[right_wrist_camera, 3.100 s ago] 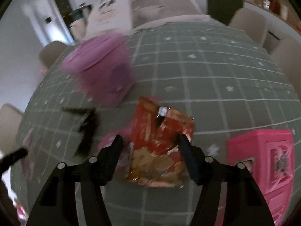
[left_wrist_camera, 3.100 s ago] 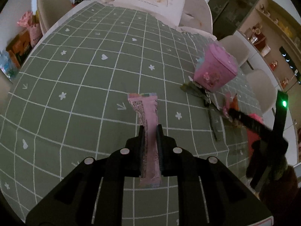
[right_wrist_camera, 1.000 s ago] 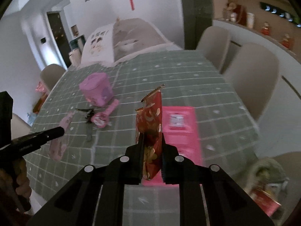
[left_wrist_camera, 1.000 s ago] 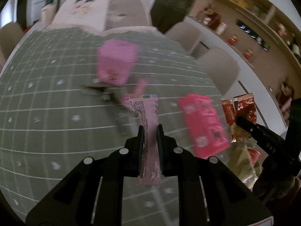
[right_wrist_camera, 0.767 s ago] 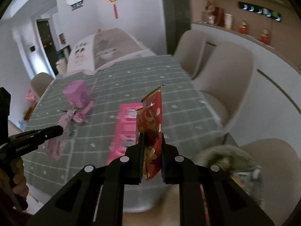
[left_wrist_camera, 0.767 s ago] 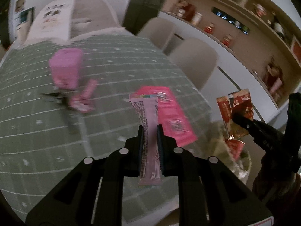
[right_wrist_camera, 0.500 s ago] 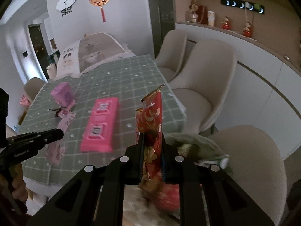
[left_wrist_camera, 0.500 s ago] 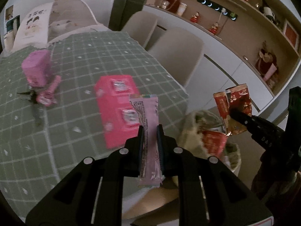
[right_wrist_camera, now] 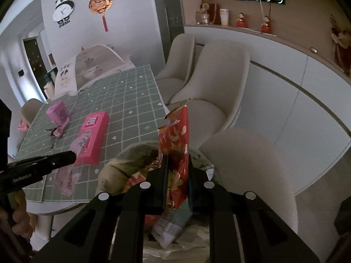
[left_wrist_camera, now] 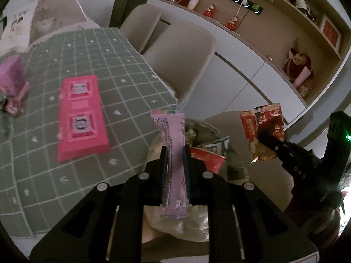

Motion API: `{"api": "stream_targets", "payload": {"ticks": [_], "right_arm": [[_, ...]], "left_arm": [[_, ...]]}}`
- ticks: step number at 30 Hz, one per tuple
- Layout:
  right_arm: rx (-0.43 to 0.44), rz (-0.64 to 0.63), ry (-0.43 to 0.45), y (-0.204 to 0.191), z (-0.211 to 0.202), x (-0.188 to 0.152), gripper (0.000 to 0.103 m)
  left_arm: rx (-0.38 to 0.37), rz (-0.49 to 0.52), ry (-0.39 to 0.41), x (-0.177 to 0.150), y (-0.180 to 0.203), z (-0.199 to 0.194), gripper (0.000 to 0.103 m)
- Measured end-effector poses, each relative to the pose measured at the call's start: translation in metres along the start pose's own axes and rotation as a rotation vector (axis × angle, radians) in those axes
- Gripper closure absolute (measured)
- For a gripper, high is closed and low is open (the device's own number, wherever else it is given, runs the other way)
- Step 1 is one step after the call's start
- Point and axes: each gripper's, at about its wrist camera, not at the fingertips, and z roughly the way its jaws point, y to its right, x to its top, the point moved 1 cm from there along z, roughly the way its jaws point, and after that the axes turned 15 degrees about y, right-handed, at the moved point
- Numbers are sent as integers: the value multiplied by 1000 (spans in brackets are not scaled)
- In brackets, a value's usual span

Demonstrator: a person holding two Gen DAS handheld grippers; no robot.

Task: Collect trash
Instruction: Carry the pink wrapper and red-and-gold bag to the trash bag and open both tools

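Our left gripper (left_wrist_camera: 174, 153) is clamped on a long pink wrapper (left_wrist_camera: 172, 153), which stands up between the two black fingers (left_wrist_camera: 163, 171) in the left wrist view. Below and behind the wrapper we see a beige trash bag (left_wrist_camera: 193, 223) with its mouth wide, holding a red packet (left_wrist_camera: 207, 159) and other crumpled wrappers. To the left lies the table with its green checked tablecloth (left_wrist_camera: 43, 175); a flat pink box (left_wrist_camera: 81, 118) rests on it, and a pink carton (left_wrist_camera: 11, 76) stands near the far left edge. At the right we see our right gripper (left_wrist_camera: 262, 135) from the side, pinching a red snack bag (left_wrist_camera: 262, 131) in the air beside the trash bag. Beige chairs (left_wrist_camera: 182, 54) stand along the table.

From the right wrist view, our right gripper (right_wrist_camera: 177, 164) is closed on the red snack bag (right_wrist_camera: 176, 144), held upright just over the trash bag (right_wrist_camera: 114, 171), whose contents show under the fingers. At the left our left gripper (right_wrist_camera: 72, 155) reaches in with the pink wrapper (right_wrist_camera: 68, 179) hanging from its tip, over the tablecloth (right_wrist_camera: 131, 100) edge. The pink box (right_wrist_camera: 94, 129) and pink carton (right_wrist_camera: 58, 111) sit farther back on the table.
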Motion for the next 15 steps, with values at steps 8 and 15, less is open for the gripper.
{"api": "stream_targets", "payload": {"ticks": [8,15], "right_arm": [[-8,23,-7,17,1,-4,88],[20,38,-16,12,9,-5,88]], "left_arm": [[-82,-10,-47,-8,20,29,73],[-72,-66,-77,-8,6,35,64]]}}
